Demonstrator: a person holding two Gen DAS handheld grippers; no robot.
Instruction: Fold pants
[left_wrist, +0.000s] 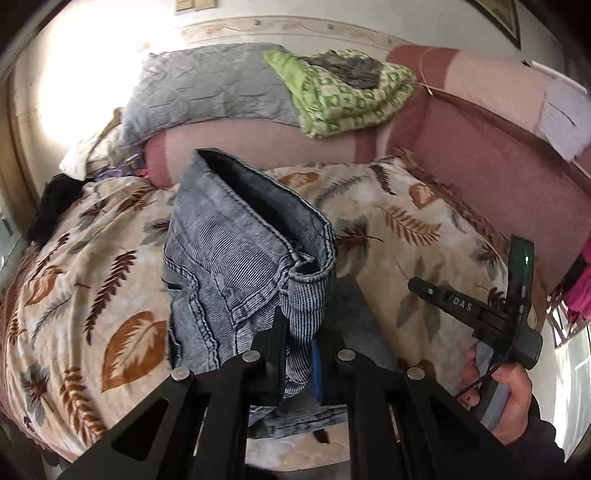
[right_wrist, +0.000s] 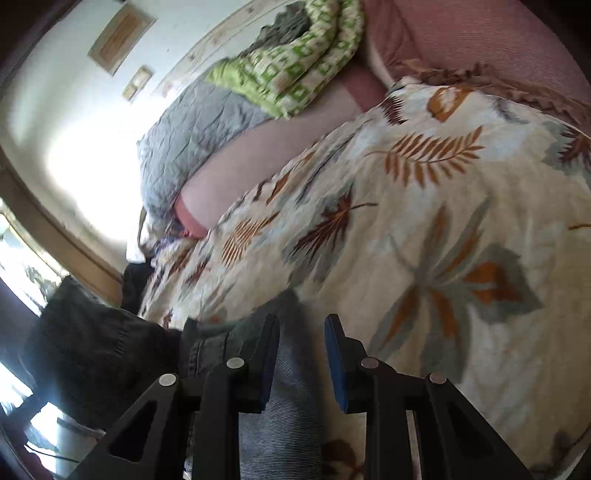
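Grey-blue denim pants (left_wrist: 236, 266) lie on a bed with a cream leaf-print cover (left_wrist: 92, 295). My left gripper (left_wrist: 299, 354) is shut on the pants at the waistband, lifting a bunched fold above the cover. The right gripper (left_wrist: 480, 310) shows in the left wrist view at the right, held in a hand above the cover. In the right wrist view my right gripper (right_wrist: 301, 354) is open, with a strip of the denim (right_wrist: 291, 406) lying between its two fingers, a gap on the right side.
A grey pillow (left_wrist: 207, 88) and a folded green patterned blanket (left_wrist: 351, 88) lie at the bed's far end on a pink sheet (left_wrist: 480, 147). Dark clothes (left_wrist: 55, 199) sit at the far left edge. A bright window is at the left.
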